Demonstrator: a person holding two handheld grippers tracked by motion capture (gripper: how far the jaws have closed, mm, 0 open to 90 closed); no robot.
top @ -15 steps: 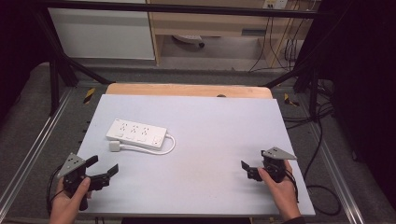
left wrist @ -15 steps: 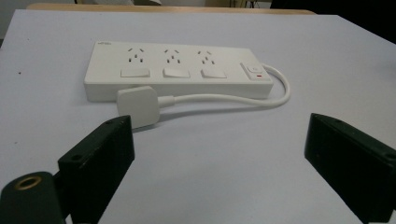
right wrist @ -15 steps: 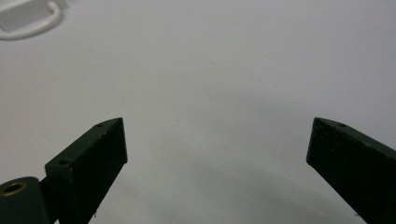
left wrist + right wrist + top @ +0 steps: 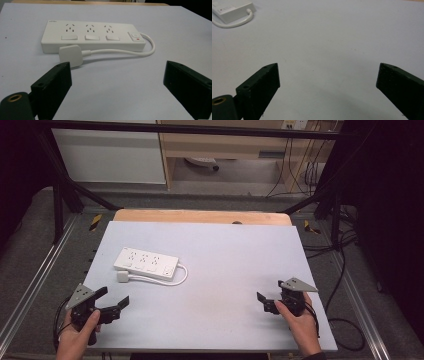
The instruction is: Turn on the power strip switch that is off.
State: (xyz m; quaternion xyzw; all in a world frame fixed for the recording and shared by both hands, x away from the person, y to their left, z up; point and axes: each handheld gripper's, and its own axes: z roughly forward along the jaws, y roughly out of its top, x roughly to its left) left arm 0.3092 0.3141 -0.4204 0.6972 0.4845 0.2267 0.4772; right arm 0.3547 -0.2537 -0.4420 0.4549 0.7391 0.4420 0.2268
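Hardly anything has moved: left gripper (image 4: 111, 301) and right gripper (image 4: 272, 301) still wait, jaws wide and empty, power strip (image 4: 146, 263) untouched

In the right gripper view, the power strip (image 4: 230, 10) is cut off at eleven o'clock by the frame's edge, only one end and its looping cord (image 4: 235, 22) showing. Its switch markings are too blurred to read there.

I see a white power strip (image 4: 146, 264) lying flat in the left half of the table (image 4: 235, 265), its cord (image 4: 175, 279) looping round to a white plug (image 4: 123, 277) beside it. Cables (image 4: 300, 172) hang at upper right.
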